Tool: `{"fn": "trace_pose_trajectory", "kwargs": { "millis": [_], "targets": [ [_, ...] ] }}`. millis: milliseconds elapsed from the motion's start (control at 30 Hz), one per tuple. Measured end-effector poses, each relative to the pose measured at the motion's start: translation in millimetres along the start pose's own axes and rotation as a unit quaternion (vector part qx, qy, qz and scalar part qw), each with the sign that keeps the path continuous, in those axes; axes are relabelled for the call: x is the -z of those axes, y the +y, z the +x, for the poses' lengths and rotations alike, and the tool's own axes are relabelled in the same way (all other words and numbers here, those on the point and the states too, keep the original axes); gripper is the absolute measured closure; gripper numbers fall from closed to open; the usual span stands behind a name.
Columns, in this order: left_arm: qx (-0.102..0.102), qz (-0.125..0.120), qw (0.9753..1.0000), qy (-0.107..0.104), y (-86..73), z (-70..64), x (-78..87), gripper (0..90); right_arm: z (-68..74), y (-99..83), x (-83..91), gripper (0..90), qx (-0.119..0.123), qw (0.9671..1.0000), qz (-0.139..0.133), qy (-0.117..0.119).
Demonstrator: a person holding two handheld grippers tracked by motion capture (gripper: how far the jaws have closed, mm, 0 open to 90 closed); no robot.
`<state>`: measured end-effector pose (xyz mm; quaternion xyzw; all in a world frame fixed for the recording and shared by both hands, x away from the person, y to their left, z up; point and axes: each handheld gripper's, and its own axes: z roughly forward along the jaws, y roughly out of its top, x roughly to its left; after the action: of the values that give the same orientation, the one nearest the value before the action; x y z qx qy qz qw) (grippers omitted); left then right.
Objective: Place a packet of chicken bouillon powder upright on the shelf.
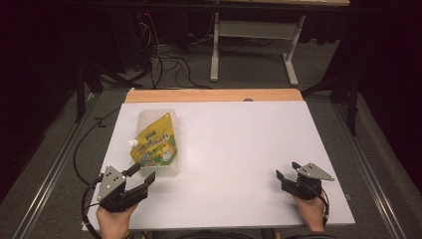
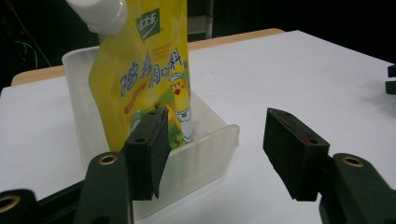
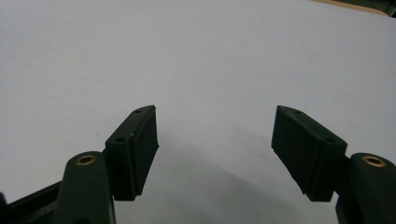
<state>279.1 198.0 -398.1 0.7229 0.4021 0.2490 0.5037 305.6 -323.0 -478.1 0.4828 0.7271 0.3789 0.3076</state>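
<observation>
Both tongs sat near the person's edge of the white surface, each with its jaws spread wide and holding nothing. Left tongs reached just up to the near end of a translucent plastic tray, one jaw at its wall. Inside the tray leaned a yellow spouted pouch with a white cap. Right tongs hovered well apart over bare surface.
</observation>
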Motion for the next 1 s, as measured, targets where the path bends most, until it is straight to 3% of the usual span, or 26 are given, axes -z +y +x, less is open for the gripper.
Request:
{"fn": "trace_pose_trajectory", "kwargs": {
  "millis": [133,567,833,1000],
  "targets": [
    [0.001,0.005,0.9999,-0.013,-1.2,-2.6,-4.0,40.6,0.2,0.0,0.1,31.9,-0.003,1.0,-0.001,0.0],
    [-0.013,0.024,0.9993,-0.026,-4.9,-14.2,-19.0,37.2,0.0,0.0,-0.1,31.9,-0.001,1.0,0.0,0.0],
    [-0.013,0.035,0.9979,-0.053,-8.6,-24.4,-36.1,36.6,-0.1,0.2,-0.5,31.9,-0.004,1.0,0.002,0.0],
    [-0.018,0.05,0.9956,-0.077,-8.7,-33.2,-47.9,36.3,0.0,0.1,-0.5,31.9,-0.004,1.0,0.002,0.0]
  ]
}}
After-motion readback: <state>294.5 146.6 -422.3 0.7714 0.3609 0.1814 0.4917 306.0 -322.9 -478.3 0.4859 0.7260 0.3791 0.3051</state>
